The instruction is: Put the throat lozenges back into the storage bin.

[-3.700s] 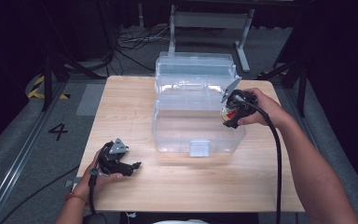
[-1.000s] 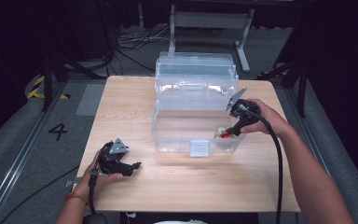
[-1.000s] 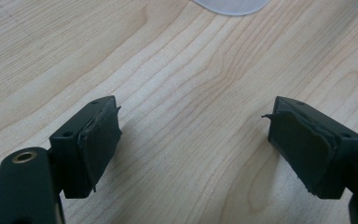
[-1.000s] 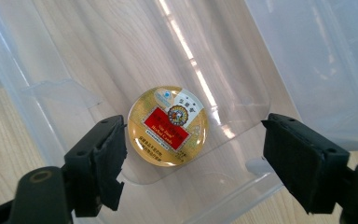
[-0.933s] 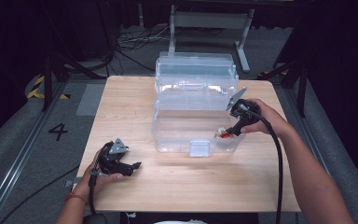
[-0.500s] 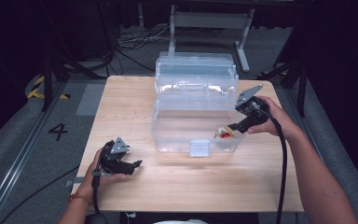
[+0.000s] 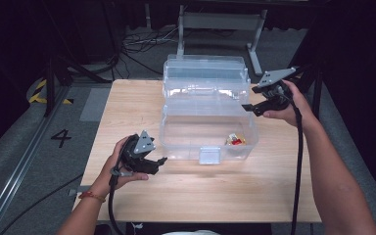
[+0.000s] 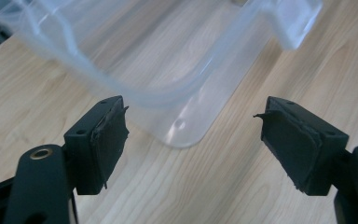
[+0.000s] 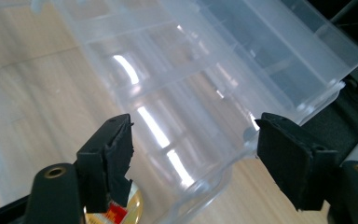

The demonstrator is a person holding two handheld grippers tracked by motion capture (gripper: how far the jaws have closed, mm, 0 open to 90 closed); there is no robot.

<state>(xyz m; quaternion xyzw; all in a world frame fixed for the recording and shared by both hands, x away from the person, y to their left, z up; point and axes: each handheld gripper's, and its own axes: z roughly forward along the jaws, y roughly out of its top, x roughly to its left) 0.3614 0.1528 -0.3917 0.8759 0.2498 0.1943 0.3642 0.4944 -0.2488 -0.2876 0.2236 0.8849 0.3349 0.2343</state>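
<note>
Stowed: small red-and-yellow packet in my clear plastic lidded bin, worktop's middle; both hand-held grippers, left and right, spread, empty; lid unclosed.

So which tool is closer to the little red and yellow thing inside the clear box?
Right, narrowly. The right tool hangs above the box's right rim, up and back from the red and yellow item. The left tool sits outside the box's front left corner.

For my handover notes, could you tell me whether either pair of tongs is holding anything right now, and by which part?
Nothing is held. The left tongs stand open before the clear plastic box; the right tongs stand open above the box's right side, empty, their jaws having just been closing.
</note>
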